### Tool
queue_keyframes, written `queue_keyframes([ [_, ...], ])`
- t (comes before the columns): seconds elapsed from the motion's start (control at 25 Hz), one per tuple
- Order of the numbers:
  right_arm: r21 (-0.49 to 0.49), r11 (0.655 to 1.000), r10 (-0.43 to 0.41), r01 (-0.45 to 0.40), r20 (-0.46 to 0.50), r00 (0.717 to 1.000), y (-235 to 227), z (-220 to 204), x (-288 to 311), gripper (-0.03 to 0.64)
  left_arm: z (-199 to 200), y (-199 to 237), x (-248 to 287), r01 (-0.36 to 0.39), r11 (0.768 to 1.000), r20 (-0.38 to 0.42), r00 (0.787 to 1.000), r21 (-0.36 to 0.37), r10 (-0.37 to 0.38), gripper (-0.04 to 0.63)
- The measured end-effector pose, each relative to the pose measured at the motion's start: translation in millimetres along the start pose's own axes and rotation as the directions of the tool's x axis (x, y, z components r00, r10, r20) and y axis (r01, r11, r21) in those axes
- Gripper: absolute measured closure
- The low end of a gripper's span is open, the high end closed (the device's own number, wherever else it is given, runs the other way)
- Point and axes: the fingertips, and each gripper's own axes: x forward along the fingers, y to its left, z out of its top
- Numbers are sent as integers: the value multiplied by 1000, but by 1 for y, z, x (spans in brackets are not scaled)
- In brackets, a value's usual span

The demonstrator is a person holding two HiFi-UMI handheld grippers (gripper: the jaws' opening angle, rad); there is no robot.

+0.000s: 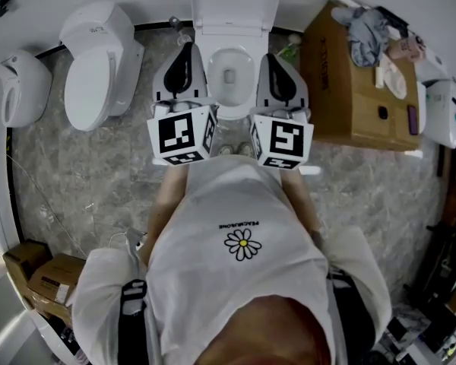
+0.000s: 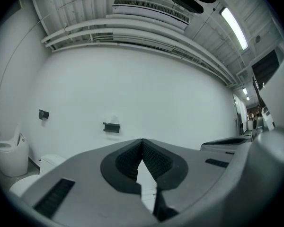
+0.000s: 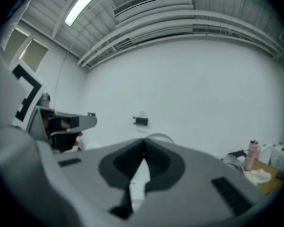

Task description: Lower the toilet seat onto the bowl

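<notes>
Both tongs are clamped fully shut with nothing in them. The left gripper (image 2: pixel 142 144) has its dark ribbed pads meeting at the tips, same for the right gripper (image 3: pixel 143 143). Both point at a blank white wall (image 2: pixel 146 93).

From the head view, the white plastic toilet seat (image 1: pixel 235 2) is up, leaning back at the wall end, and the white ceramic bowl (image 1: pixel 229 111) under it is uncovered. The grippers sit either side of the bowl, one along each outer edge, neither touching the seat.

Room's kinda lopsided. The big brown cardboard box (image 1: pixel 349 97) with clothes piled on top has its near edge just beside the right gripper. On the left there's a strip of grey marble floor (image 1: pixel 99 173) before a second white toilet with a closed lid (image 1: pixel 95 71).
</notes>
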Motion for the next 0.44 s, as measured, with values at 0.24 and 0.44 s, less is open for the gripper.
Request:
queue_keyframes([
  [0.24, -4, 1000, 15, -15, -12, 1000, 5, -3, -1, 586, -6, 6, -1, -11, 1000, -18, 1000, -2, 11, 575],
  [0.44, -12, 1000, 13, -13, -27, 1000, 0, -11, -1, 586, -8, 8, 2, -20, 1000, -16, 1000, -3, 20, 575],
])
